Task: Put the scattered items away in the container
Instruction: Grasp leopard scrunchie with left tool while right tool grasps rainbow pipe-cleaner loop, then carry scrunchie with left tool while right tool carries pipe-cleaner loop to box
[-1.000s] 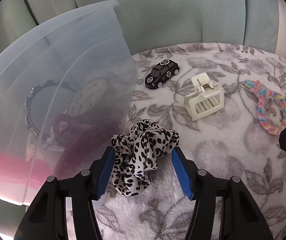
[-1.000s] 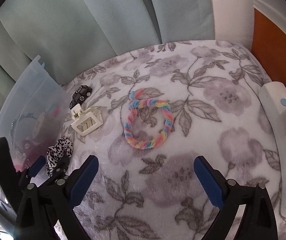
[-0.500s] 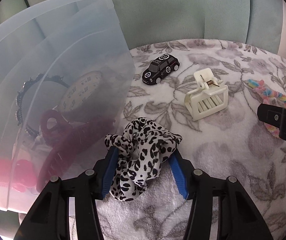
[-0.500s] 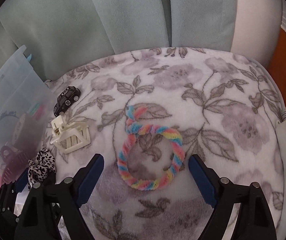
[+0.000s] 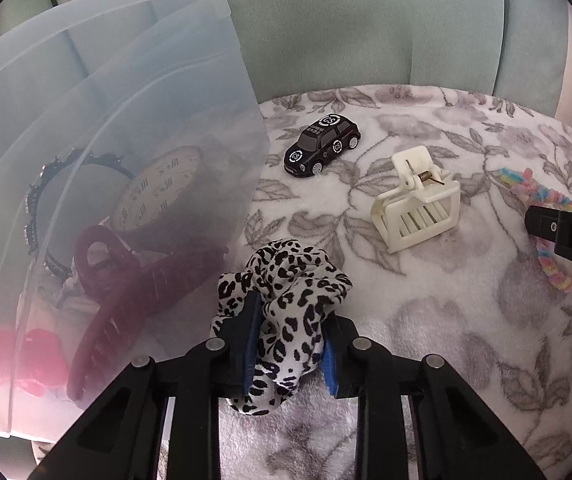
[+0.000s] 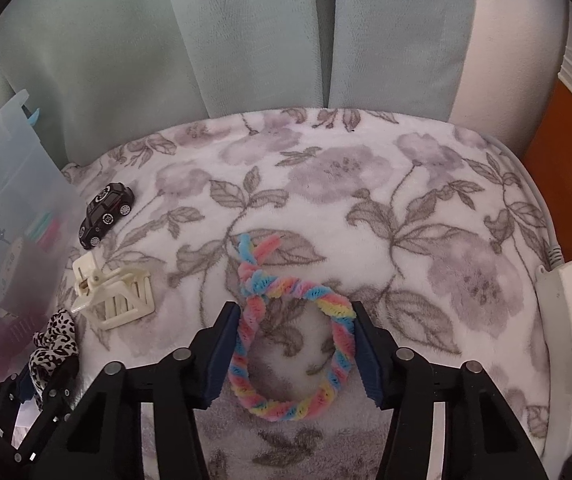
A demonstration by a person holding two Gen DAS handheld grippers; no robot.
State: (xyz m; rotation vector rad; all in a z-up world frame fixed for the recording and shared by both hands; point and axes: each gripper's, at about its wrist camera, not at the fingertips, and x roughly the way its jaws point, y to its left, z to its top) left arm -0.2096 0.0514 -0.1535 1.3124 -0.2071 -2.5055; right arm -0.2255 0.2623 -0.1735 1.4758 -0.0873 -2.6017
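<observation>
My left gripper is shut on the leopard-print scrunchie, which rests on the floral blanket beside the clear plastic container. My right gripper straddles the rainbow twisted ring, fingers close at both sides, the ring lying on the blanket; contact is unclear. A cream claw clip and a black toy car lie loose on the blanket; both also show in the right wrist view, the clip and the car. The container holds a maroon claw clip, a clock face and a black headband.
The floral blanket covers a seat with green cushions behind. A white corded controller lies at the right edge. The container stands at the blanket's left edge.
My left gripper has closed onto the leopard scrunchie. My right gripper has moved forward over the rainbow ring and narrowed around it.
</observation>
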